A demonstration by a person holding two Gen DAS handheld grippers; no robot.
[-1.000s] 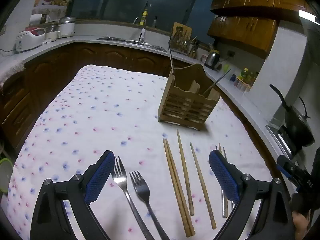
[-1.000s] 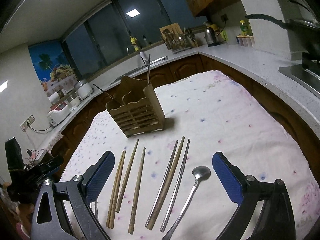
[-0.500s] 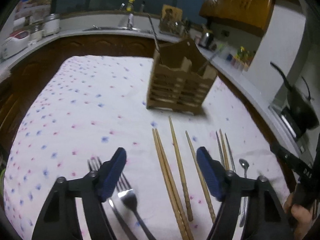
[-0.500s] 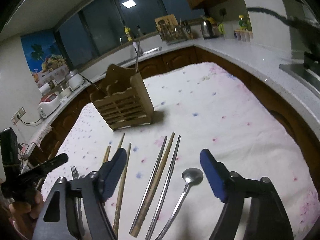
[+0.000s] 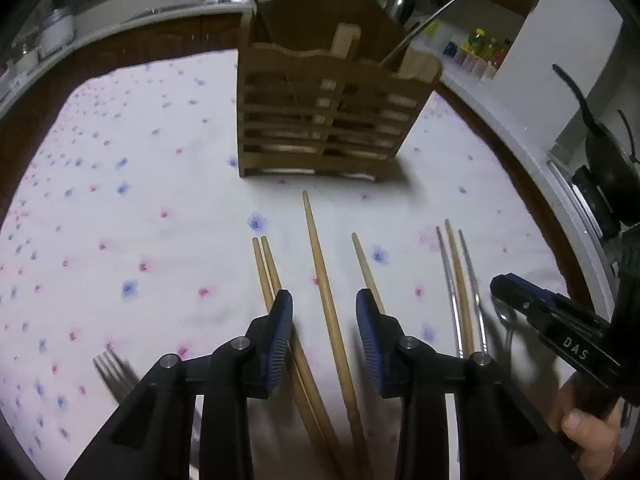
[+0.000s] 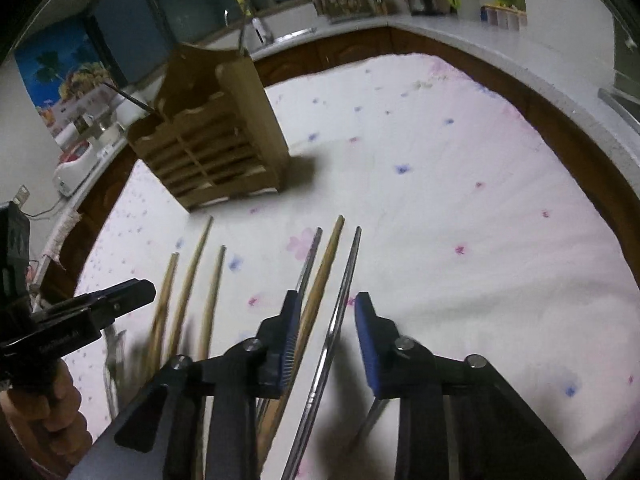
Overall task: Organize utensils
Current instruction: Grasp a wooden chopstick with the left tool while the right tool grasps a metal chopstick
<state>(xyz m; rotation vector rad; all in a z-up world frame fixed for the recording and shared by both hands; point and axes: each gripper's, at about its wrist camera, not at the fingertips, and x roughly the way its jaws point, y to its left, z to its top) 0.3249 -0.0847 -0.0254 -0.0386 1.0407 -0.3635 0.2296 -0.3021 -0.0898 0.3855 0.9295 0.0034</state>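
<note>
The sorting is barely starting. The wooden caddy is standing toward the far edge of the tabletop, on its flowered cloth, and only a couple of thin sticks are poking out of its compartments; what else is inside is hidden by the slats.

Nearly everything is lying loose on the cloth between the caddy and the near edge. The left tongs are spread, straddling one long wooden chopstick without pinching it; a pair of wooden chopsticks is running under the left-hand finger and another single one under the right-hand finger. A fork is lying toward the near left corner, partly blurred.

The right tongs are also spread, sitting over a metal chopstick, with a wooden chopstick and a second metal chopstick against the left-hand finger. None of these is gripped yet. In the left view a spoon is showing just behind the right tongs.

Judging by this, both tongs are lining up for a first pick each, and the chopsticks, fork and spoon are all waiting to go into the caddy.
</note>
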